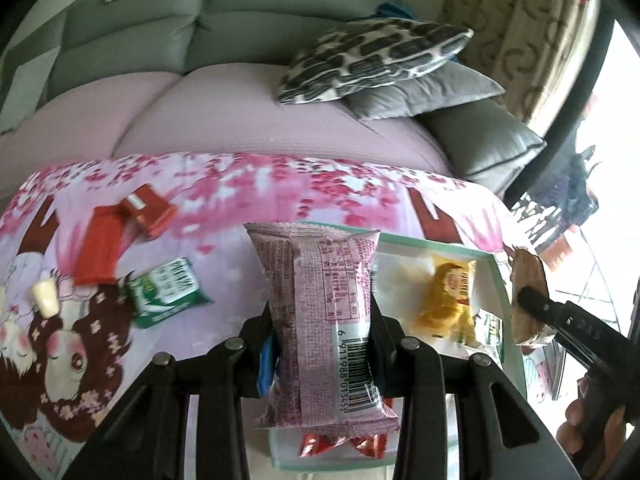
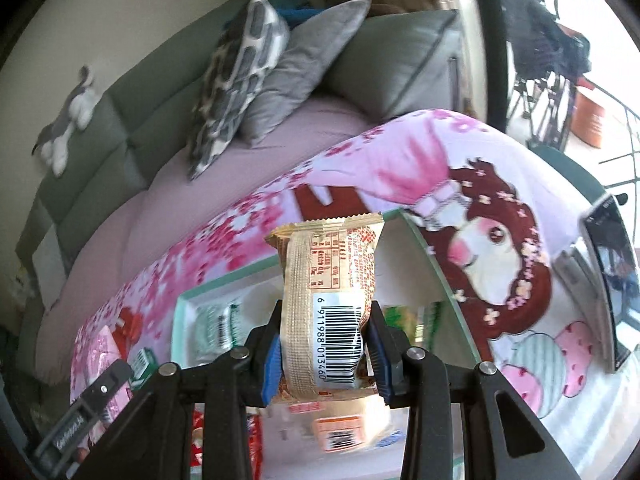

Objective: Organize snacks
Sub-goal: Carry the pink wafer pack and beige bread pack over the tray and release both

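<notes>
My left gripper (image 1: 322,344) is shut on a pink snack packet (image 1: 320,304), held upright with its barcode facing me, above a mint-rimmed white tray (image 1: 505,280). My right gripper (image 2: 324,354) is shut on a beige snack packet (image 2: 326,300), also upright, over the same tray (image 2: 436,276). In the left wrist view the right gripper (image 1: 532,300) and its beige packet (image 1: 528,280) show at the right edge. In the right wrist view the left gripper's finger (image 2: 100,392) and pink packet (image 2: 102,348) show at lower left. A yellow packet (image 1: 448,300) and red wrapped snacks (image 1: 340,442) lie in the tray.
On the pink cartoon cloth (image 1: 224,264) left of the tray lie two red packets (image 1: 100,256), a green packet (image 1: 168,292) and a small white sweet (image 1: 46,298). A phone (image 2: 608,276) lies on the cloth at right. A sofa with cushions (image 1: 376,60) stands behind.
</notes>
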A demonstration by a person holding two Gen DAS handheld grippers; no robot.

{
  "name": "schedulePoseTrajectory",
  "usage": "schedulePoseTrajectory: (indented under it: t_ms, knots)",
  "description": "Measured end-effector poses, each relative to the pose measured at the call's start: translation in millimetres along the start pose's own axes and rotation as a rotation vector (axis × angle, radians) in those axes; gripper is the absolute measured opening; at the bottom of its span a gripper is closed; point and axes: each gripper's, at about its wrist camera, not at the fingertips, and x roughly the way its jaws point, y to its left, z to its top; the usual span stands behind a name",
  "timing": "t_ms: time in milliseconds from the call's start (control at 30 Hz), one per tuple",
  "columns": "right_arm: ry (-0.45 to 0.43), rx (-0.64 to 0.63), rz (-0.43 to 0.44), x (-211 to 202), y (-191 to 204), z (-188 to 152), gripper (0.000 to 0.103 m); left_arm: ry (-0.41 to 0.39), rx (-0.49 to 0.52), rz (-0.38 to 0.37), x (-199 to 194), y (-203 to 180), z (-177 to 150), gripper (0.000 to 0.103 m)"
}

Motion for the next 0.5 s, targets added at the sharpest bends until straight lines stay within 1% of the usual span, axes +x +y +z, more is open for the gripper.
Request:
schedulePoseTrajectory:
  t_ms: [133, 300, 500]
  knots:
    - [0.010, 0.025, -0.006, 7, -11, 2, 0.040, -0.004, 0.031, -0.004, 13, -7, 0, 0.039]
    - [0.035, 0.028, 0.012, 23, -13, -1, 0.040, -0.011, 0.055, 0.010, 28, -12, -4, 0.039]
    - [0.052, 0.044, 0.006, 36, -18, -3, 0.040, 0.012, 0.058, 0.003, 47, -16, -8, 0.039]
